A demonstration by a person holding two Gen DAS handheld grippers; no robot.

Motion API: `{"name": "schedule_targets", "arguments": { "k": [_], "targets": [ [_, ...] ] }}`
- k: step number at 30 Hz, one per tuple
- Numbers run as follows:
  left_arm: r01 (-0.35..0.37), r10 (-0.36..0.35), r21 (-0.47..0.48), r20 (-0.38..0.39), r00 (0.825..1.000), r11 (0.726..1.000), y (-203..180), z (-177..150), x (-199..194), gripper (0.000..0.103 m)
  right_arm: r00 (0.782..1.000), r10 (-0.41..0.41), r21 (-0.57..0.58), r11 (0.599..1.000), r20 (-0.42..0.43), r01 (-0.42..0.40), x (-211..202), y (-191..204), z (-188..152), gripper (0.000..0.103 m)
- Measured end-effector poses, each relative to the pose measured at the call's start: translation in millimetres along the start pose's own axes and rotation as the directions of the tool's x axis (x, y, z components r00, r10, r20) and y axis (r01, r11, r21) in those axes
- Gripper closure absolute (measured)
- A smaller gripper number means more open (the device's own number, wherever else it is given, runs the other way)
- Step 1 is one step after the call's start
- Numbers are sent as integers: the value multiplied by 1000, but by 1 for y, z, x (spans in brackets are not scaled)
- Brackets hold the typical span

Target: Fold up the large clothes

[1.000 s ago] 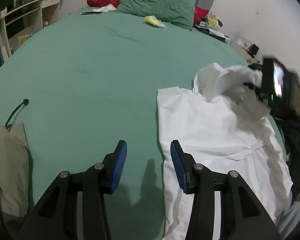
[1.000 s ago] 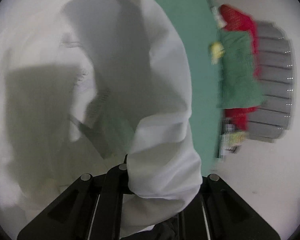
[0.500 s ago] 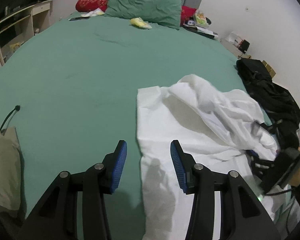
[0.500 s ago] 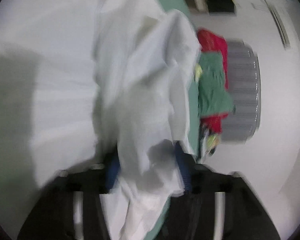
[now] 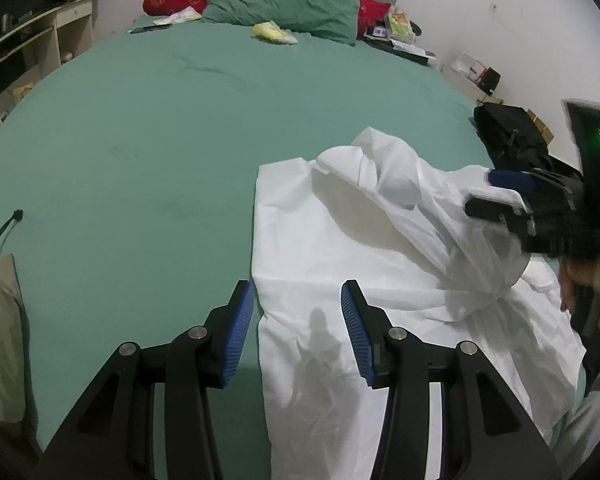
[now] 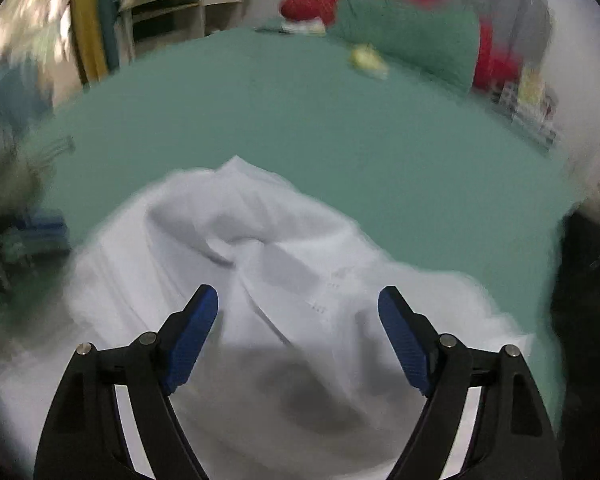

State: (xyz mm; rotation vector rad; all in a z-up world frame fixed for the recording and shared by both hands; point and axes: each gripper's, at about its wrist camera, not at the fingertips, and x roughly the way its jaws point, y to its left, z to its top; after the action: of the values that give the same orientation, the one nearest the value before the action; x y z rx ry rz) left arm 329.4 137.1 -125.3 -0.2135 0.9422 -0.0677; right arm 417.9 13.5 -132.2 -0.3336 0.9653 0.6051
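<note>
Left gripper (image 5: 298, 334) jaws half apart, empty, poised over near-left edge of white garment (image 5: 340, 264) to pin it. Garment on green bed (image 5: 140, 140), right half bunched, fold unfinished. Right gripper (image 6: 298, 338) jaws opening wide above bunched cloth, pads clear, likely for regrasp.

Dim fisheye views, right wrist view motion-blurred.

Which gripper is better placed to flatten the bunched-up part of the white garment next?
Right, probably. The right gripper, jaws opening and empty, hangs directly over the bunched fabric of the white garment. The left gripper sits open over its flat near edge, away from the bunch.
</note>
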Motion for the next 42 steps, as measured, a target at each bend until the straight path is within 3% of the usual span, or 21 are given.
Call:
{"name": "schedule_targets", "arguments": {
  "k": [3, 6, 11, 20, 23, 26, 29, 31, 33, 35, 37, 39, 40, 42],
  "targets": [
    [2, -2, -5, -4, 1000, 1000, 3, 0, -1, 55, 987, 139, 21, 990, -78, -138, 18, -12, 17, 21],
    [14, -14, -19, -1, 1000, 1000, 6, 0, -3, 55, 991, 45, -35, 998, -127, -49, 22, -15, 22, 21],
    [22, -22, -37, 0, 1000, 999, 9, 0, -3, 54, 988, -109, -72, 992, -113, 102, 13, -21, 24, 21],
    [22, -22, -15, -14, 1000, 1000, 0, -4, 3, 54, 985, -158, -60, 986, -63, 154, 32, -9, 47, 21],
    [28, -28, -12, -16, 999, 1000, -2, -3, 4, 54, 988, -142, -78, 987, -66, 137, 45, 8, 42, 21],
    [39, -39, -17, 0, 999, 999, -2, 1, 1, 54, 983, -56, -176, 984, -177, 25, 68, 37, 22, 20],
    [52, -51, -27, 33, 998, 998, 1, 6, -3, 54, 982, 18, -350, 933, -190, -85, 55, 64, -9, 15],
    [66, -63, -37, 65, 996, 997, 3, 10, -4, 53, 981, -16, -446, 892, -192, -73, 37, 70, -28, 15],
    [92, -88, -37, 96, 991, 995, 1, 14, -1, 49, 988, -18, -450, 892, -151, -53, 12, 59, -39, 15],
    [95, -91, -34, 97, 991, 995, -3, 18, 6, 49, 996, -49, -399, 917, -79, 13, -15, 36, -45, 15],
    [96, -92, -39, 107, 990, 995, -8, 21, 9, 49, 991, -130, -280, 951, 6, 127, -41, -2, -45, 15],
    [91, -89, -17, 118, 989, 996, -15, 22, 13, 49, 980, -197, -62, 978, 36, 199, -56, -49, -47, 15],
    [75, -74, -7, 107, 992, 997, -18, 23, 16, 49, 985, -173, 87, 981, -6, 172, -53, -79, -53, 16],
    [51, -51, -4, 85, 995, 999, -20, 21, 22, 49, 999, -22, 300, 953, -50, 36, -36, -123, -70, 30]
  ]
}}
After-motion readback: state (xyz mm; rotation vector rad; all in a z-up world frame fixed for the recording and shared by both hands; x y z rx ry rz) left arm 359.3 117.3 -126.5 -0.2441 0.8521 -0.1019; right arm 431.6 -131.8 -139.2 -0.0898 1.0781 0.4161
